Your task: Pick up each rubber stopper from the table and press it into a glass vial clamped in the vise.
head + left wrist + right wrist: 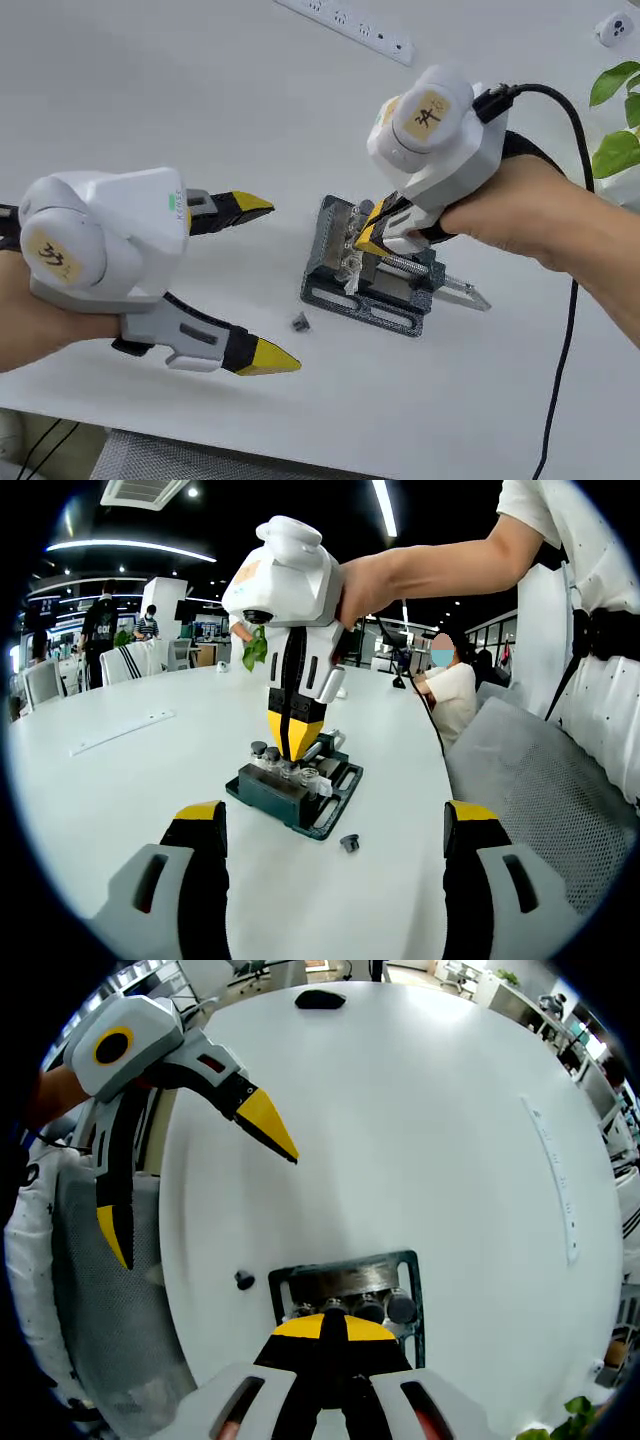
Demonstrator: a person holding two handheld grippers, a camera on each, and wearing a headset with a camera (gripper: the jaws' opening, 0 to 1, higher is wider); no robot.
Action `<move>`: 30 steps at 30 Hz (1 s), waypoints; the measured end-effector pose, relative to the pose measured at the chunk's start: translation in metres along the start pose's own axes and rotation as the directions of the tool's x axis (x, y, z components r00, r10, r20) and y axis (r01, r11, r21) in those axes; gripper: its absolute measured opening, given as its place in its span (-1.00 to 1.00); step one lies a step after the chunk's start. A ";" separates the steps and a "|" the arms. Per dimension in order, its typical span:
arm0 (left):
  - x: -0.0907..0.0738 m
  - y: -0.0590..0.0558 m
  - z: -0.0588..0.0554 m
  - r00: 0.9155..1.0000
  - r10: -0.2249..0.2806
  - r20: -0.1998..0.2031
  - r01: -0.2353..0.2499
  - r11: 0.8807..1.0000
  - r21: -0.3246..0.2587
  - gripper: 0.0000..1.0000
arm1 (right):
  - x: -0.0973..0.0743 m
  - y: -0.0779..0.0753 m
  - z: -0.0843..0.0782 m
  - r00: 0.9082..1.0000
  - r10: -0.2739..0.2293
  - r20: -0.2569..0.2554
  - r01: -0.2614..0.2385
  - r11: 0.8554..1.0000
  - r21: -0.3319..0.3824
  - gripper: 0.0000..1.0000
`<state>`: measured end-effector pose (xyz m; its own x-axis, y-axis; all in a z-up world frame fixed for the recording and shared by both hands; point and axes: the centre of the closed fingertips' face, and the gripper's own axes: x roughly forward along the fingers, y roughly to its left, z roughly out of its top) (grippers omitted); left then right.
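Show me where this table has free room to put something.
Free: the stretch of white table between the white power strip and the dark grey metal vise. Crowded: around the vise, under the right gripper, beside the small dark rubber stopper.

Vise (330, 285) — dark, matt-painted metal. Surface (200, 100) — smooth, matt white. Loose stopper (300, 322): dull grey, rubber-like.

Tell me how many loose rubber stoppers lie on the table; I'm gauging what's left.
1. A small dark grey rubber stopper lies on the white table beside the dark metal vise, apart from it. More may be hidden from view.
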<state>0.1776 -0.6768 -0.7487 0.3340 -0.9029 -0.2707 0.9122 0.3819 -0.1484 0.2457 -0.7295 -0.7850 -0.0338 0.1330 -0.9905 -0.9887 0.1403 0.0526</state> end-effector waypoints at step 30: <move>-0.010 -0.002 0.006 0.999 0.016 -0.038 -0.015 1.000 0.027 0.77 | -0.002 -0.001 -0.002 0.995 -0.009 0.099 0.005 0.999 0.041 -0.98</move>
<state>0.1743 -0.6698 -0.7406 0.3396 -0.8885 -0.3087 0.9130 0.3902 -0.1189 0.2464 -0.7315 -0.7838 -0.0098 0.2286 -0.9735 -0.9821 0.1808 0.0524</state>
